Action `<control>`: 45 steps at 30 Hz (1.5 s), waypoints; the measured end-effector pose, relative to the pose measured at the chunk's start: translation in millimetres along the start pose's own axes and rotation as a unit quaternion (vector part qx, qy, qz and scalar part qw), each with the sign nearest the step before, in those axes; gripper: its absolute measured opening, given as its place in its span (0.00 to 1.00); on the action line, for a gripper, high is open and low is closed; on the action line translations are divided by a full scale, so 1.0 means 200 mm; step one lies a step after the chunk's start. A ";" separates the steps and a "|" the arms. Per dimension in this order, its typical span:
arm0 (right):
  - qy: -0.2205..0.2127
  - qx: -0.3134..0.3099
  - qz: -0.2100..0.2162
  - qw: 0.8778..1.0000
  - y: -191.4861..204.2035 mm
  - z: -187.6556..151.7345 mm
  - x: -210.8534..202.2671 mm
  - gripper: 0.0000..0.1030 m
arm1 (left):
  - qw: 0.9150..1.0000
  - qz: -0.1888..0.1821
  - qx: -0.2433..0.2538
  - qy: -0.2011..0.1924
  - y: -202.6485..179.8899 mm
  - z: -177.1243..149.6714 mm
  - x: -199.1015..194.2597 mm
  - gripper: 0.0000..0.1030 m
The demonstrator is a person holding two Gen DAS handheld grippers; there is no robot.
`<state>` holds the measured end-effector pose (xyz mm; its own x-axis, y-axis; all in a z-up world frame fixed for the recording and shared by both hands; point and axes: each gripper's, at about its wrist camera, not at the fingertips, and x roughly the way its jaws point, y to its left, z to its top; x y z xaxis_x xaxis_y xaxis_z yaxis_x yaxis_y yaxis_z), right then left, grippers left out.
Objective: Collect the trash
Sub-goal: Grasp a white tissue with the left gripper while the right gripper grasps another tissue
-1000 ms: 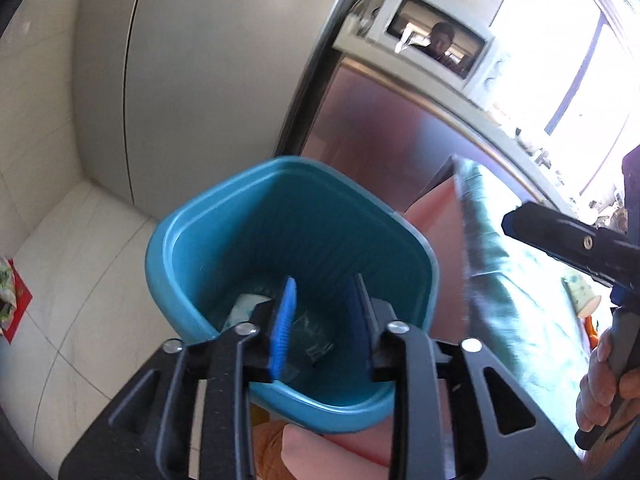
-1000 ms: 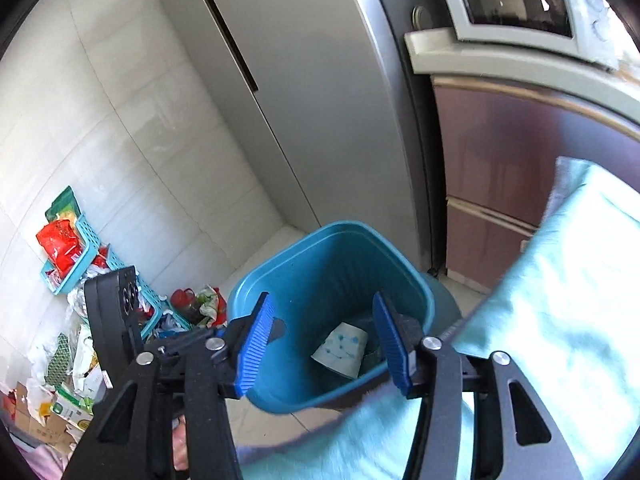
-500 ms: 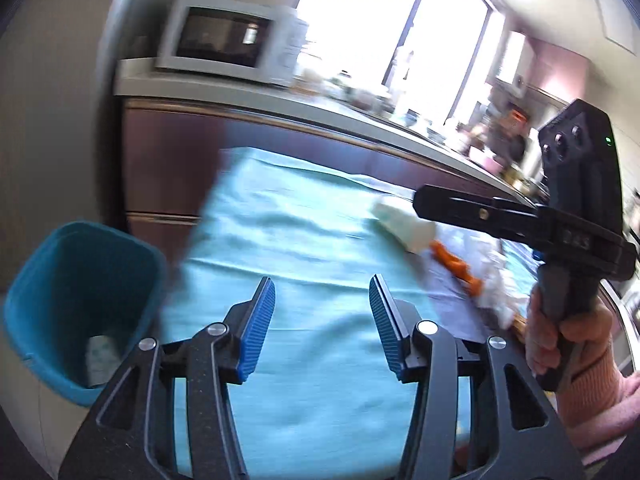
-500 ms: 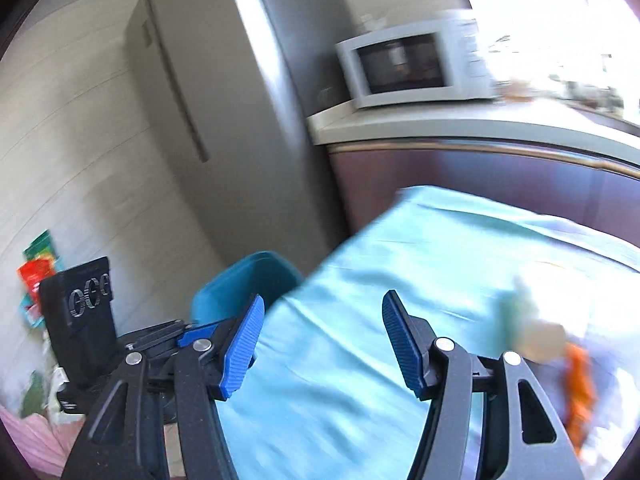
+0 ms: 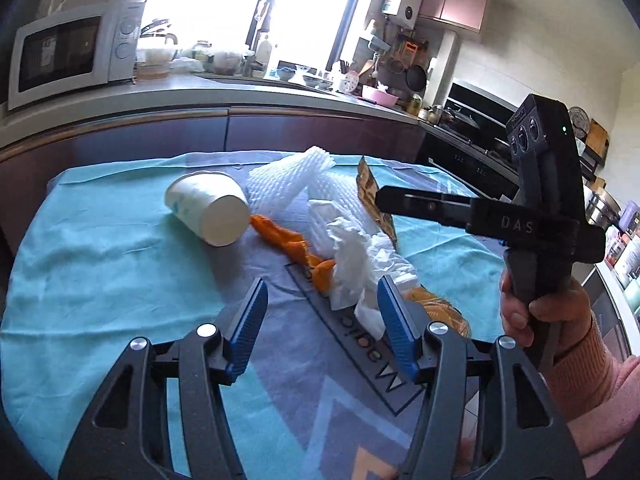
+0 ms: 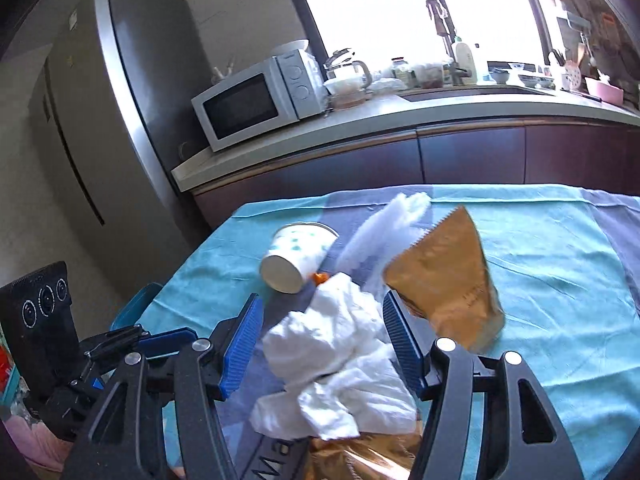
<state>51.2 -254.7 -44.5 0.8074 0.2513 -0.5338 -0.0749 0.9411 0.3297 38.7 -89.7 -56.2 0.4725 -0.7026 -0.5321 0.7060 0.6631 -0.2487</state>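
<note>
Right wrist view: right tool (image 6: pixel 322 330) half open, empty, hovering over the crumpled white tissue wad (image 6: pixel 340 356) mid-counter on the teal cloth-covered counter (image 6: pixel 560 280). Left tool (image 5: pixel 322 326) jaws opening, nothing pinched; tissue sits beyond the tips. Suggest: one item per tool. Drop right tool straight onto the tissue's bulk, close on the thick part, not a loose flap. Left takes the tipped white paper cup with teal dots (image 5: pixel 208 208), nearer the counter's left edge. Gold foil snack bag (image 6: pixel 444 276) stands propped, may topple. Orange peel strip (image 5: pixel 288 242) mostly buried under tissue. Bin: only a teal rim sliver (image 6: pixel 136 300) off the left edge.
</note>
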 end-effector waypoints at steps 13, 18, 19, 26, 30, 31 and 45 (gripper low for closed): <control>0.030 0.042 0.009 0.999 -0.20 -0.13 0.03 0.58 | 0.997 -0.023 -0.014 0.066 -0.02 0.12 0.39 0.06; 0.045 0.048 0.031 0.997 -0.19 -0.16 0.05 0.58 | 0.998 -0.025 -0.009 0.050 -0.03 0.12 0.34 0.03; 0.048 0.050 0.036 0.997 -0.19 -0.16 0.06 0.58 | 0.999 -0.024 -0.009 0.044 -0.03 0.13 0.32 0.03; 0.064 0.034 0.054 0.996 -0.12 -0.18 0.08 0.47 | 0.999 -0.025 -0.022 0.014 0.01 0.15 0.18 0.03; 0.064 0.022 0.057 0.996 -0.09 -0.19 0.08 0.28 | 0.999 -0.020 -0.033 0.000 0.05 0.14 0.08 0.03; 0.062 0.019 0.059 0.996 -0.08 -0.19 0.07 0.26 | 0.999 -0.020 -0.037 -0.003 0.07 0.14 0.06 0.03; 0.042 -0.011 0.097 0.994 0.07 -0.13 0.01 0.03 | 0.996 0.029 -0.072 -0.050 0.24 0.04 -0.31 0.03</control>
<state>37.7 -235.4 -61.1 0.7246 0.4460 -0.5253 -0.2380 0.8774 0.4166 46.7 -16.2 -28.1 0.5654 -0.6800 -0.4669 0.5970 0.7279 -0.3372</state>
